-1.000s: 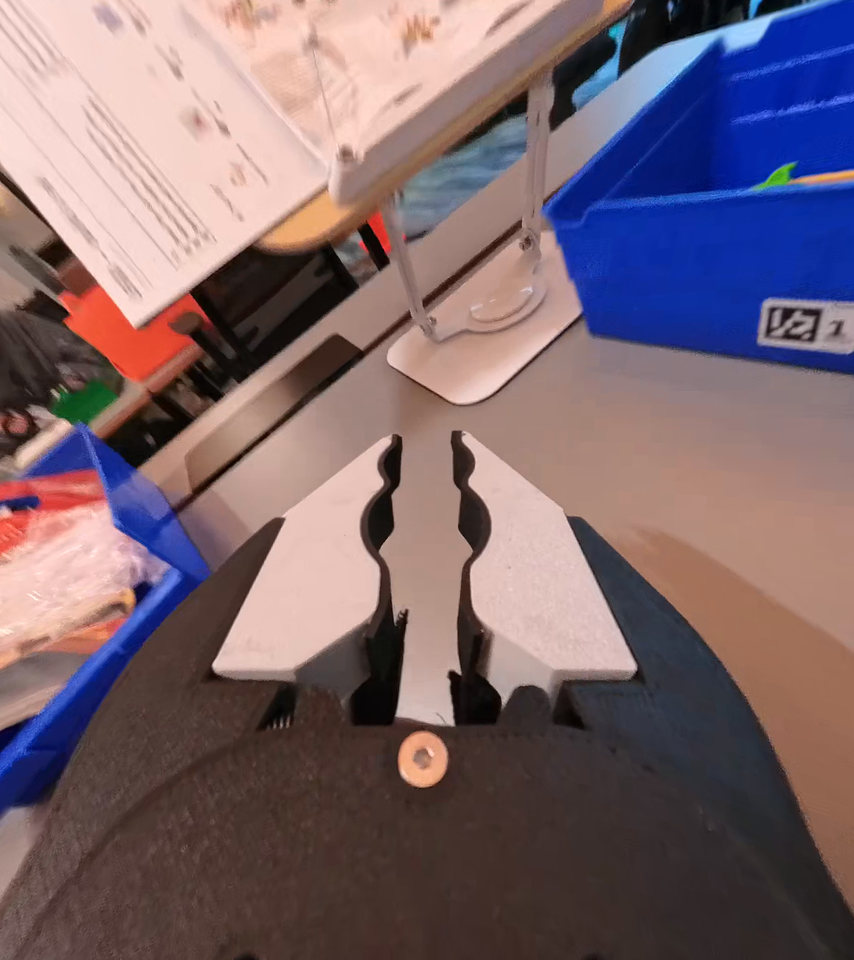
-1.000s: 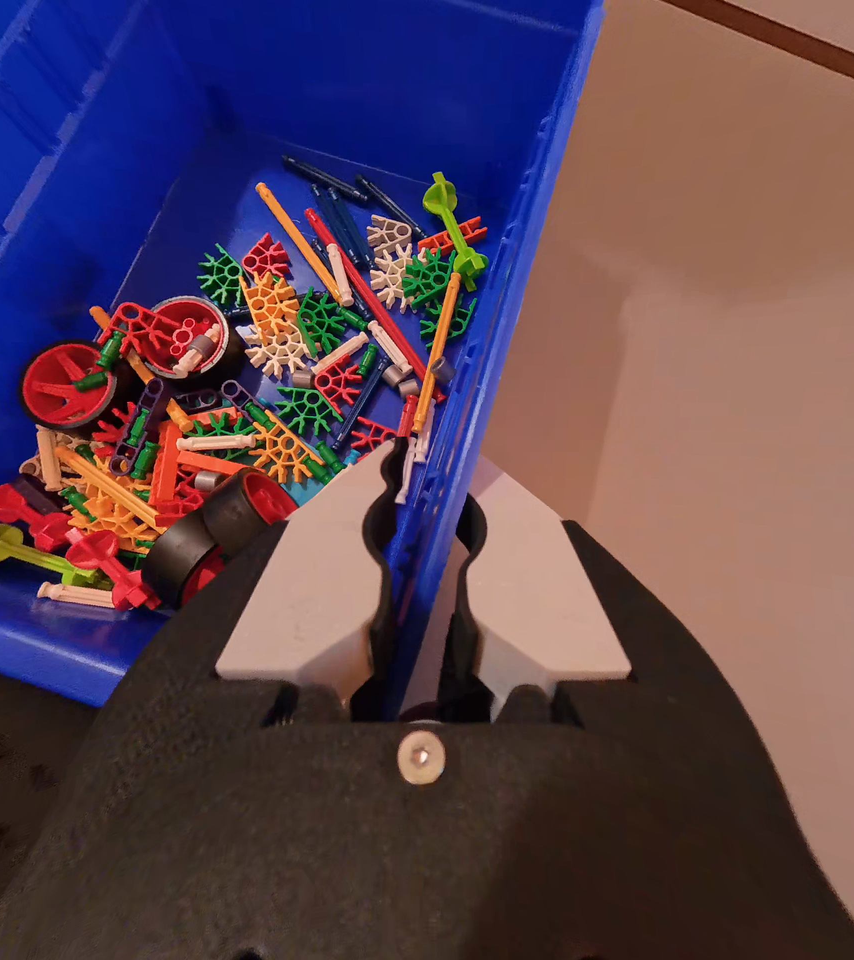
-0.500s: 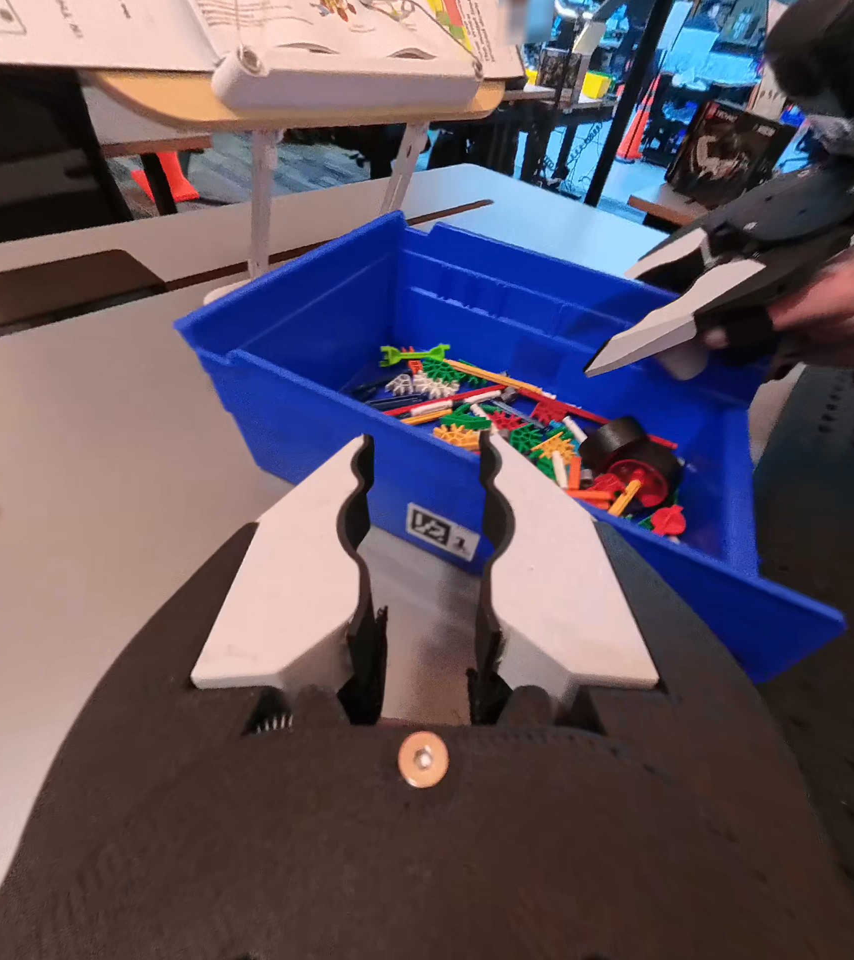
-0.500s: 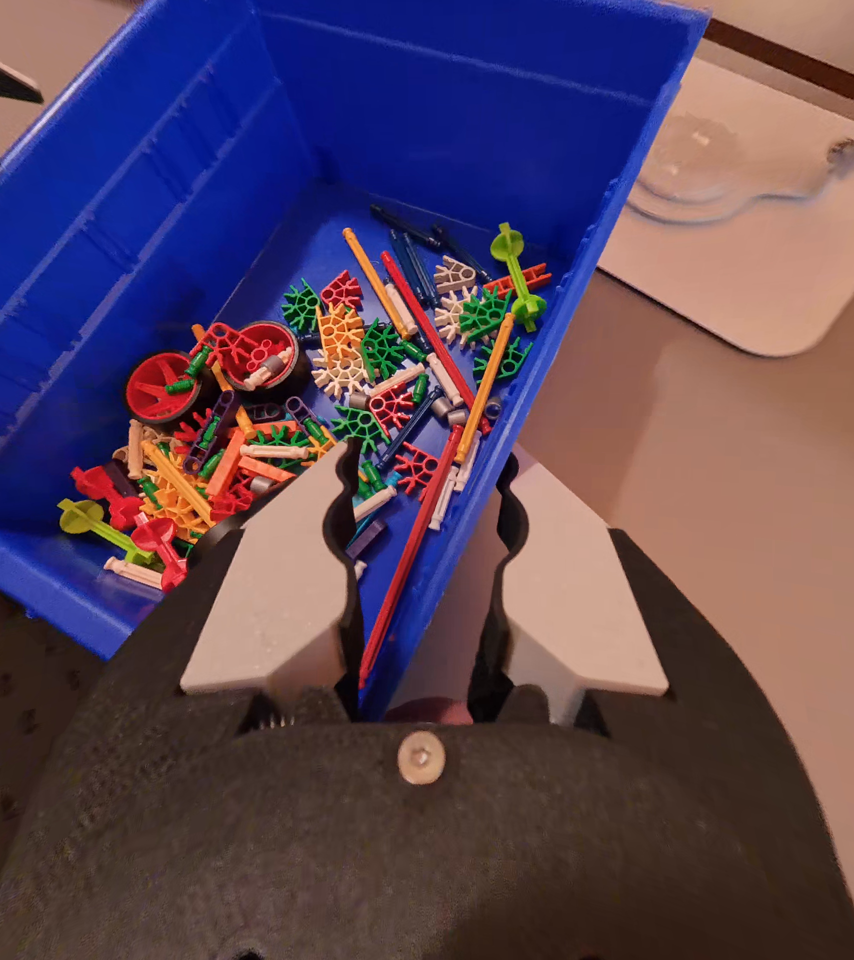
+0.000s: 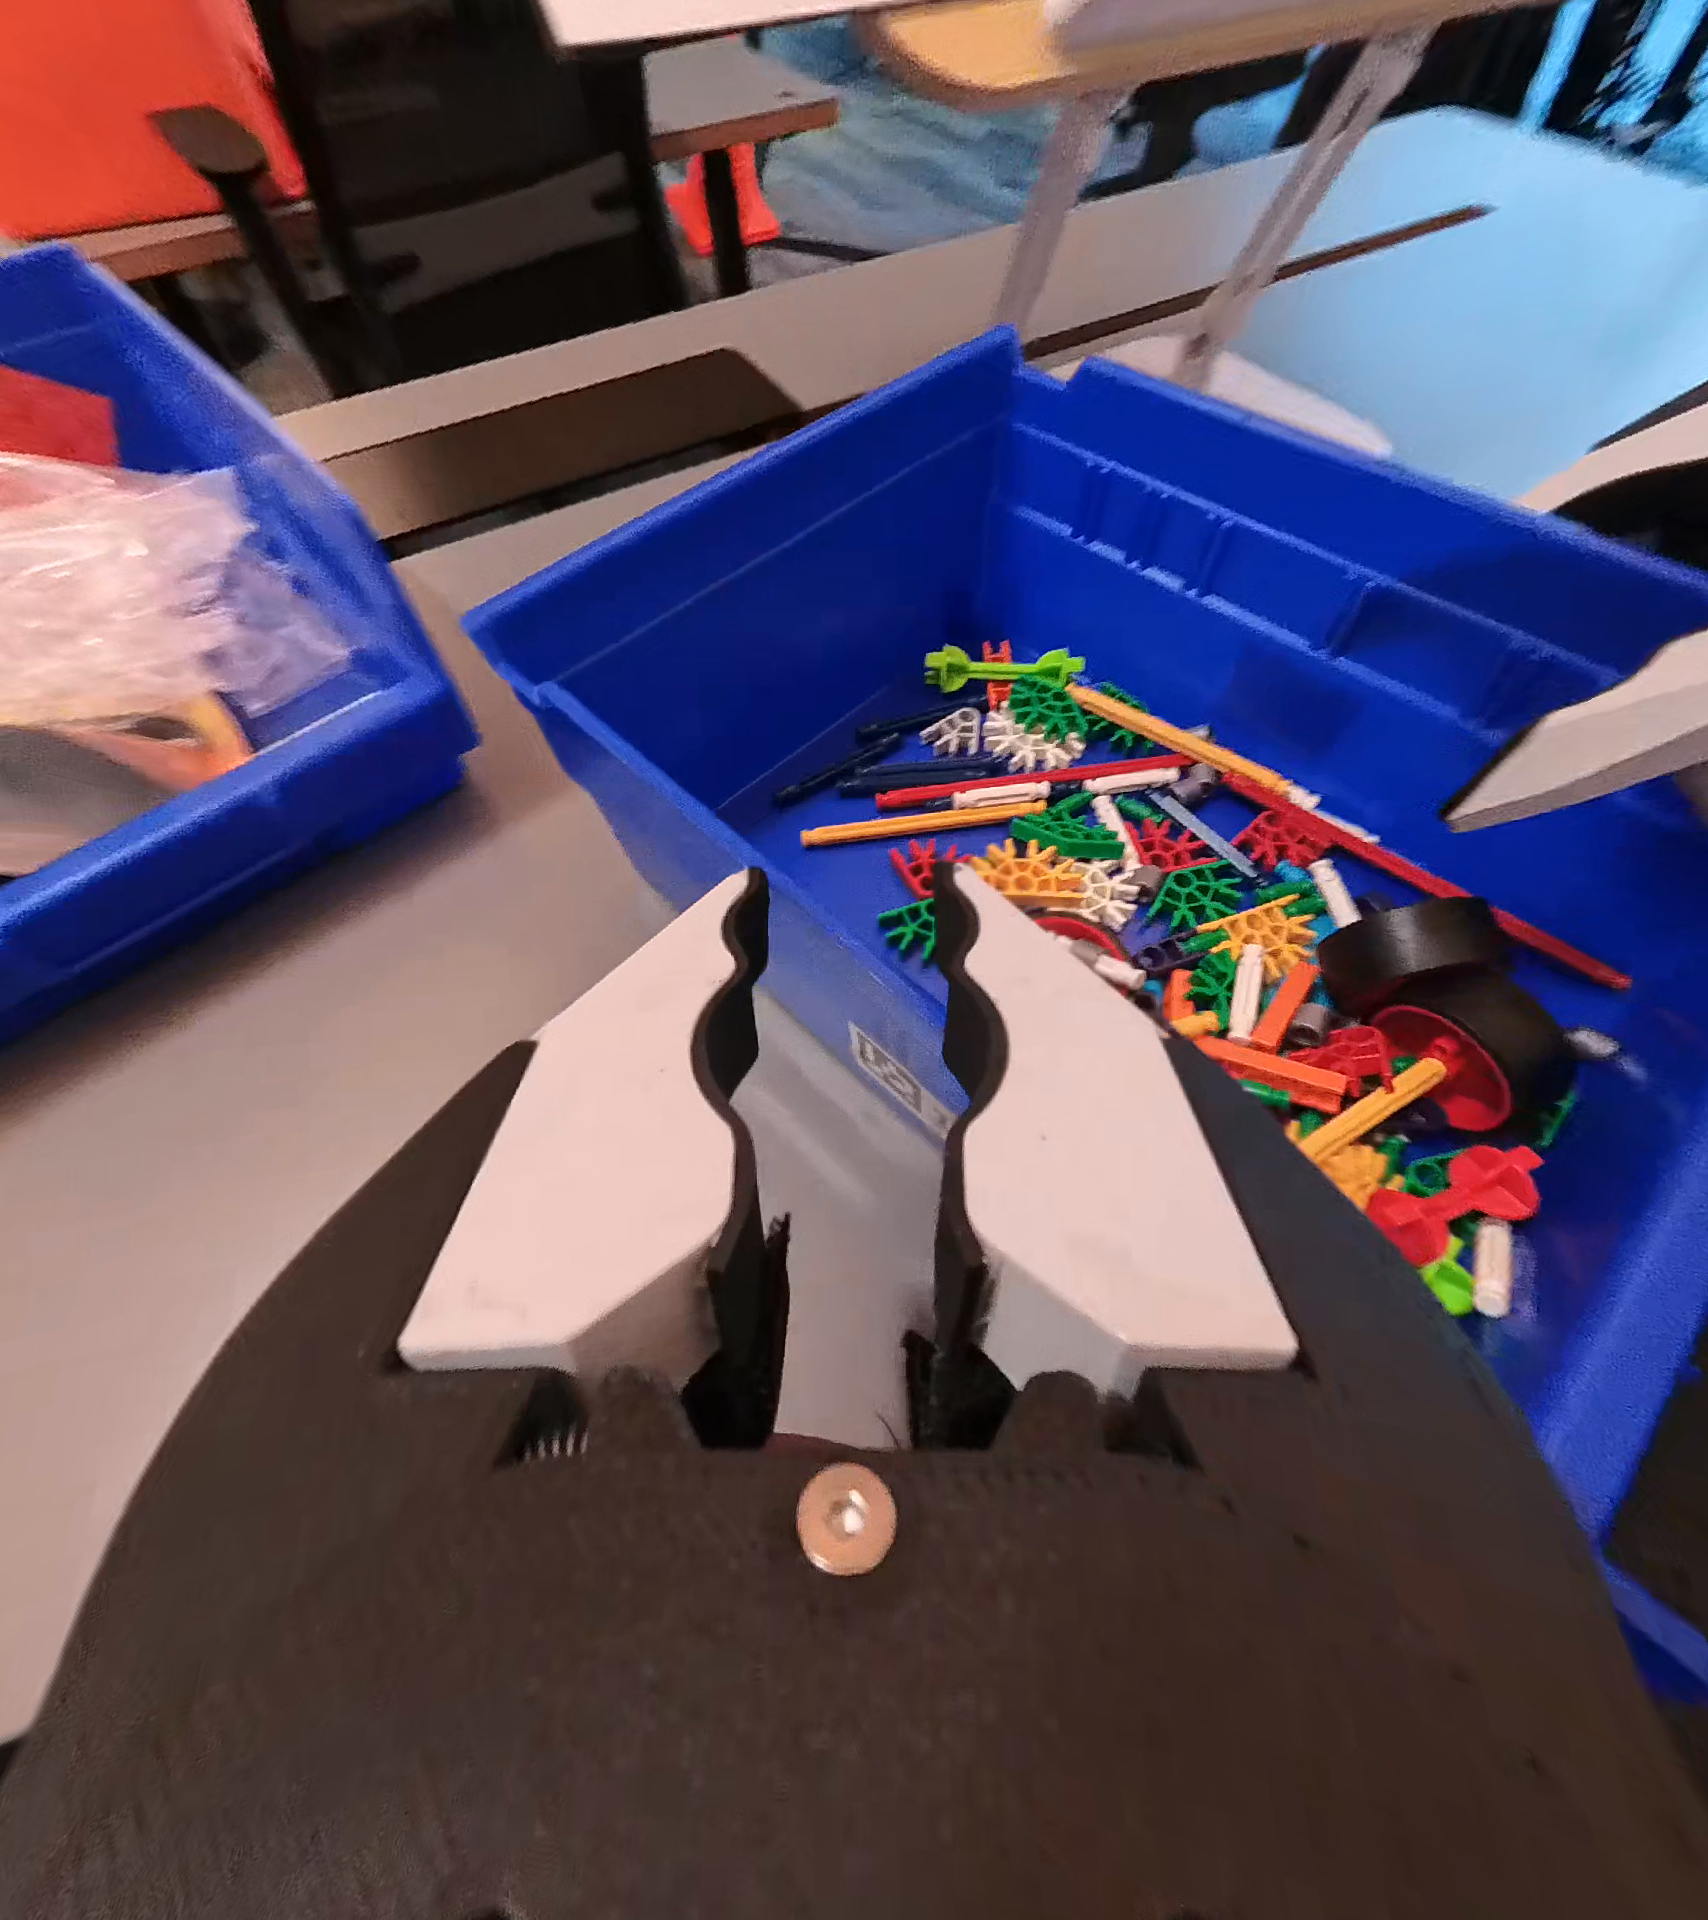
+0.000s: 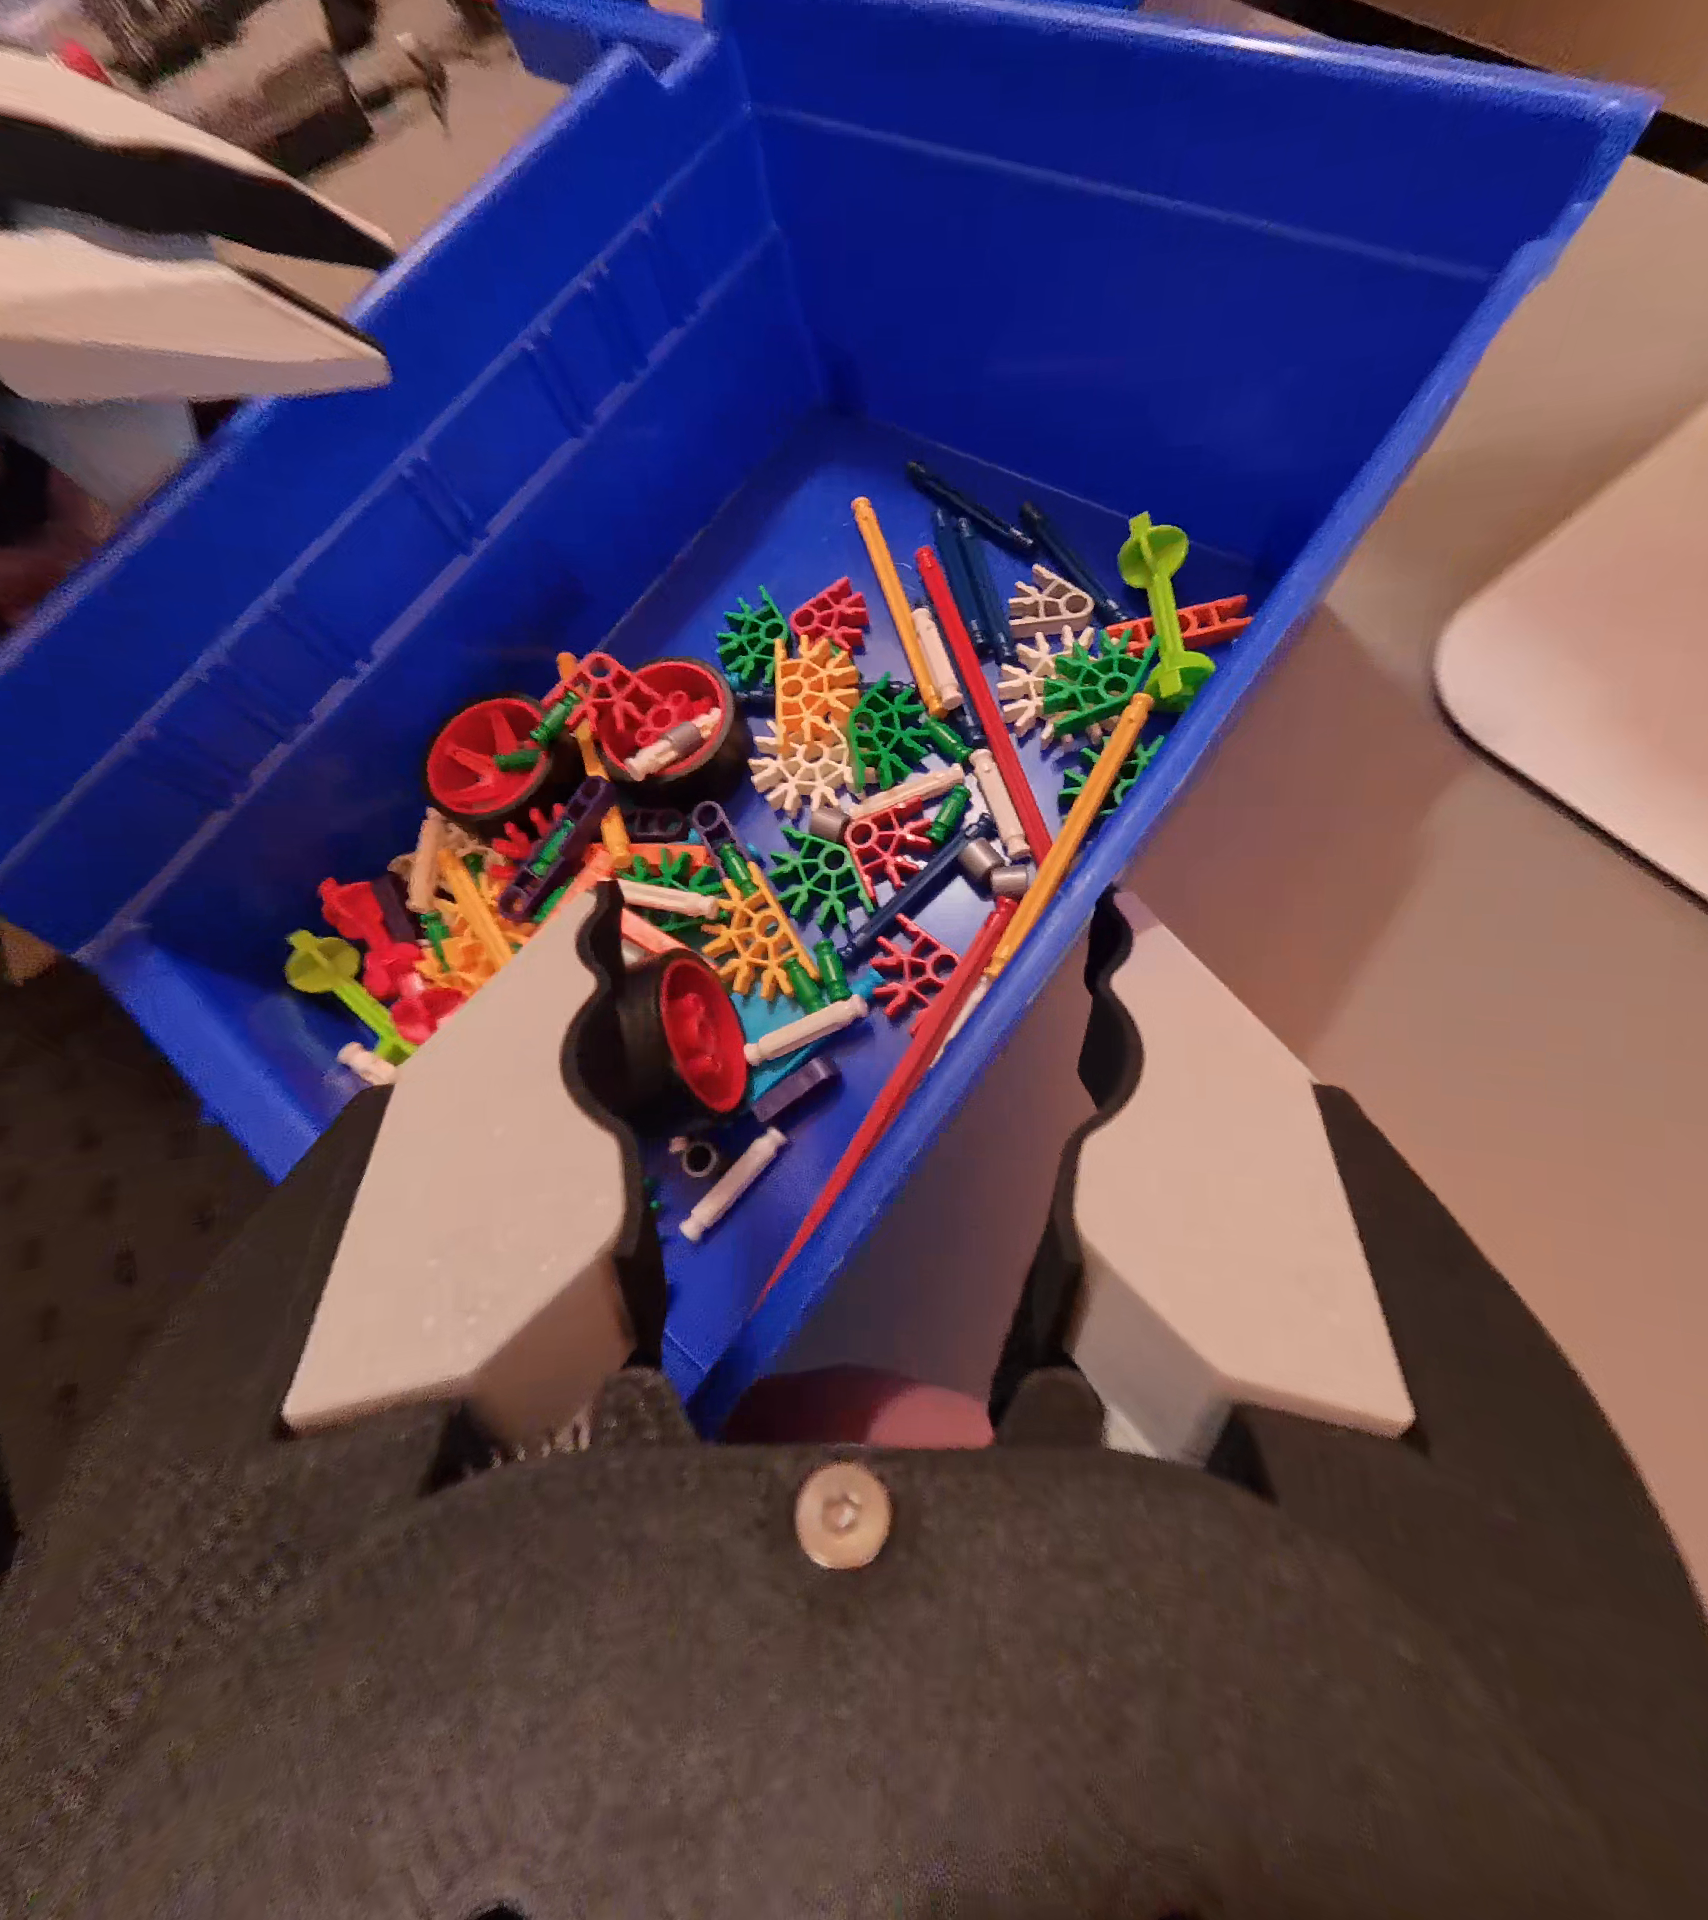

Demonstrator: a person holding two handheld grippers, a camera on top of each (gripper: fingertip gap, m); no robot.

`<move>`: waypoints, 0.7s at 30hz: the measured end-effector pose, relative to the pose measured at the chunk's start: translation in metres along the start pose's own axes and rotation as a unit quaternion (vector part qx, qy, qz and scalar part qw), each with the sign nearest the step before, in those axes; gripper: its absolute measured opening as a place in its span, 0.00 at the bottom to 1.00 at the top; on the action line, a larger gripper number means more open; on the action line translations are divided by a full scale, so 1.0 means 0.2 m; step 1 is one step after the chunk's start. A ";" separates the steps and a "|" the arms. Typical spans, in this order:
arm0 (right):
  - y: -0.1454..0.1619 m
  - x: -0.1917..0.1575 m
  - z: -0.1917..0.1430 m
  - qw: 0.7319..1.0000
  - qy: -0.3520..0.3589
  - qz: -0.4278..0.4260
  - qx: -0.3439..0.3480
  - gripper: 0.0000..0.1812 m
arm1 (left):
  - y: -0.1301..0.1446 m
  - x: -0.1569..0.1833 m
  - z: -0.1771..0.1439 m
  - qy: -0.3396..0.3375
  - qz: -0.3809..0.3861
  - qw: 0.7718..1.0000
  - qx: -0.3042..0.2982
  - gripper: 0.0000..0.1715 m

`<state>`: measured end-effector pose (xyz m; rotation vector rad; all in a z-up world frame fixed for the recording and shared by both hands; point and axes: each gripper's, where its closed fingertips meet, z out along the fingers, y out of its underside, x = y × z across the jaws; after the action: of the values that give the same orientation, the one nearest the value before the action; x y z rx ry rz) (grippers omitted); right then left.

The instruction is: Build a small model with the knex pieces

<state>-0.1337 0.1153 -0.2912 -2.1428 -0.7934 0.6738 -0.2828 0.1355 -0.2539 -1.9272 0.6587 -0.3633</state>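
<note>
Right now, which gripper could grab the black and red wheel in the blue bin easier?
Probably the right gripper: open, right above the wheel inside the blue bin. The left gripper hovers at the bin's outer wall.

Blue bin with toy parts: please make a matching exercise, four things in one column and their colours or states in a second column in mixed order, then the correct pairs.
Things:
1. long thin rod in the blue bin
2. wheel tyre nearest the right gripper
3. left gripper
4. second bin on the table

Colours or states:
A. black
B. holds crinkled clear plastic
C. red
D. open, with nothing between its fingers

Pairs: 1-C, 2-A, 3-D, 4-B
</note>
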 end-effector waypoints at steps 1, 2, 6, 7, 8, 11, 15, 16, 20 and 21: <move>-0.02 -0.03 0.03 1.000 -0.011 0.006 0.005 0.50 | 0.01 -0.05 -0.01 -0.017 0.008 1.000 -0.010 0.18; -0.04 -0.06 0.06 1.000 -0.020 0.008 0.008 0.52 | 0.02 -0.09 -0.02 -0.033 0.015 0.999 -0.020 0.17; -0.09 -0.17 0.15 0.999 -0.042 0.003 0.012 0.58 | 0.05 -0.23 -0.07 -0.071 0.018 0.995 -0.063 0.14; -0.10 -0.20 0.17 0.999 -0.047 0.007 0.016 0.59 | 0.06 -0.27 -0.08 -0.084 0.025 0.993 -0.076 0.13; -0.11 -0.22 0.19 0.998 -0.053 0.008 0.019 0.60 | 0.07 -0.31 -0.09 -0.098 0.022 0.991 -0.085 0.11; -0.14 -0.28 0.24 0.998 -0.067 0.001 0.019 0.63 | 0.08 -0.40 -0.12 -0.129 0.009 0.987 -0.096 0.08; -0.16 -0.34 0.28 0.996 -0.091 -0.015 0.016 0.63 | 0.09 -0.53 -0.17 -0.170 -0.006 0.980 -0.105 0.13; -0.17 -0.35 0.28 0.995 -0.094 -0.023 0.016 0.62 | 0.08 -0.56 -0.18 -0.180 -0.012 0.979 -0.100 0.14; -0.19 -0.34 0.29 0.994 -0.098 -0.042 0.021 0.59 | 0.00 -0.78 -0.23 -0.238 -0.038 0.967 -0.078 0.18; -0.19 -0.34 0.29 0.994 -0.098 -0.045 0.022 0.59 | -0.02 -0.86 -0.24 -0.257 -0.043 0.962 -0.076 0.18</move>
<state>-0.2313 0.1137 -0.2811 -2.0092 -0.9647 0.8561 -0.4444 0.2033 -0.2233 -2.0840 0.2628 0.1436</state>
